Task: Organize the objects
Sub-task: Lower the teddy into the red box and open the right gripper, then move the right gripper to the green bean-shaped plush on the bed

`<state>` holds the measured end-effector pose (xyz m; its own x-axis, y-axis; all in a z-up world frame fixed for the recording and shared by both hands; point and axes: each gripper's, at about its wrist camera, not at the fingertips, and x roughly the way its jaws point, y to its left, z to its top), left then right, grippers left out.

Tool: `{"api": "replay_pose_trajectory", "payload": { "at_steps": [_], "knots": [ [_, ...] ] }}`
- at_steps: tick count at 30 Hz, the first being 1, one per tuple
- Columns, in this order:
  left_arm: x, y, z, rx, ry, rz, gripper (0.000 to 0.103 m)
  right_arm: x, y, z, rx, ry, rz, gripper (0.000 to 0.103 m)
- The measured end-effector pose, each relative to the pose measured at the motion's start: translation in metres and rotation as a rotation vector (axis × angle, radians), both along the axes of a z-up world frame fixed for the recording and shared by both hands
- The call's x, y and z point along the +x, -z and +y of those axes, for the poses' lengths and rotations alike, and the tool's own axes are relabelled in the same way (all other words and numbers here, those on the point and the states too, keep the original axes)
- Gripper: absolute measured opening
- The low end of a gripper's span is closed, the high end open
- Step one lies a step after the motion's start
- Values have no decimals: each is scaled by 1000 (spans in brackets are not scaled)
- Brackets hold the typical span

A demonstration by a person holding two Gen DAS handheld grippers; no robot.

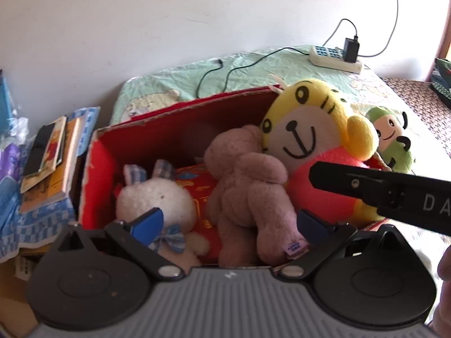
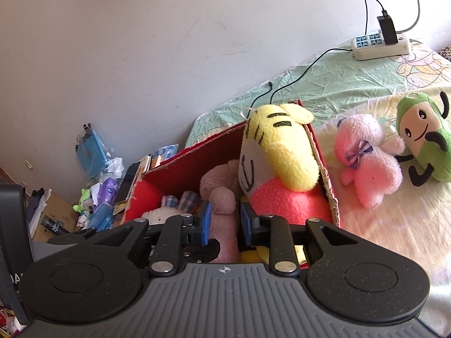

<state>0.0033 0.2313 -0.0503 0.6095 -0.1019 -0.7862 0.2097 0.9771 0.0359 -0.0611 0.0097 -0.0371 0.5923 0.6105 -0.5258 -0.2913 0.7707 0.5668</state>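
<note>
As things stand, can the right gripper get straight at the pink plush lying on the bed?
Probably yes. The pink plush lies uncovered on the bedsheet, outside the red box, beside the green plush. The right gripper sits over the box near the brown bear; nothing blocks a rightward move.

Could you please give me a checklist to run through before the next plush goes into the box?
1. Left gripper empty: ok, it is open above the red box.
2. Right gripper free: cannot tell; the brown teddy shows between its narrowly spaced fingers.
3. Room in the box: not ok, probably; the teddy and yellow tiger crowd it, and the tiger rises above the rim.
4. Pink plush and green plush accessible: ok, both lie uncovered on the bed beside the box.
5. Charger cable clear: ok, it lies behind the box.
</note>
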Motion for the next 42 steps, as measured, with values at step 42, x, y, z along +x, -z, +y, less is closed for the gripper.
{"api": "replay_pose_trajectory", "payload": {
  "at_steps": [42],
  "knots": [
    [-93,30,-131,114,-147,145,101,-48,31,-121,-33,-170,89,27]
  ]
}}
